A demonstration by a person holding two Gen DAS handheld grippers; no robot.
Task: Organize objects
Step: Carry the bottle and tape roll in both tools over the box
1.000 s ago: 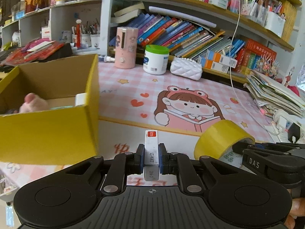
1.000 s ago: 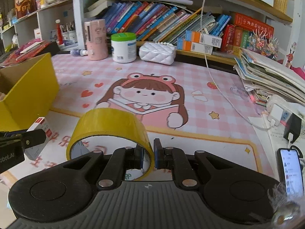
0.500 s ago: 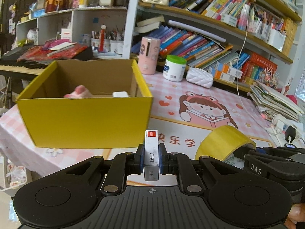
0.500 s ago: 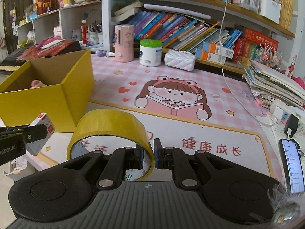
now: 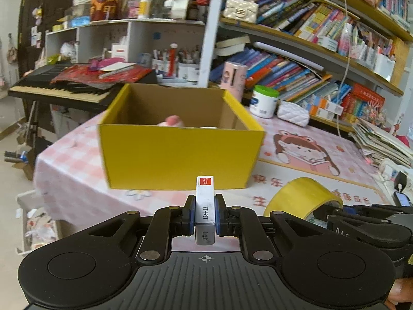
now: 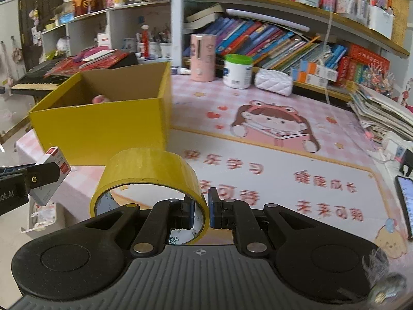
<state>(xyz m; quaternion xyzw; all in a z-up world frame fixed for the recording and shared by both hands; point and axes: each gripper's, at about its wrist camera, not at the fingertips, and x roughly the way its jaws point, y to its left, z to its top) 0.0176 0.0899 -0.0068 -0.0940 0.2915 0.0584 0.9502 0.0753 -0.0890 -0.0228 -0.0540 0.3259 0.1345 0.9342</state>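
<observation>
Left wrist view: the left gripper has its jaws closed tight on a small white box with a red label, which stands upright between the blue pads.
Small white box, position: held in the air in front of the yellow cardboard box, lower than its rim and outside it.
Yellow cardboard box: open at the top, sitting on the pink checked tablecloth near the table's corner; something pink pokes up inside, too blurred to name.
Right wrist view: the right gripper is clamped on the wall of a yellow tape roll, one pad inside the ring and one outside.
Yellow tape roll, position: held off the table, lying roughly flat with its hole facing up towards the camera, just to the right of the small white box and in front of the yellow box's near corner.
Two grippers together: side by side and close, the left one showing at the left edge of the right wrist view.
Table top: a pink mat printed with a cartoon girl reading lies right of the yellow box.
Back of the table: a pink cylinder, a white jar with a green lid and a white quilted pouch stand in a row under the bookshelf.
Right edge: a stack of papers and a phone with a lit screen.
Behind the yellow box: a keyboard piano piled with red papers.
</observation>
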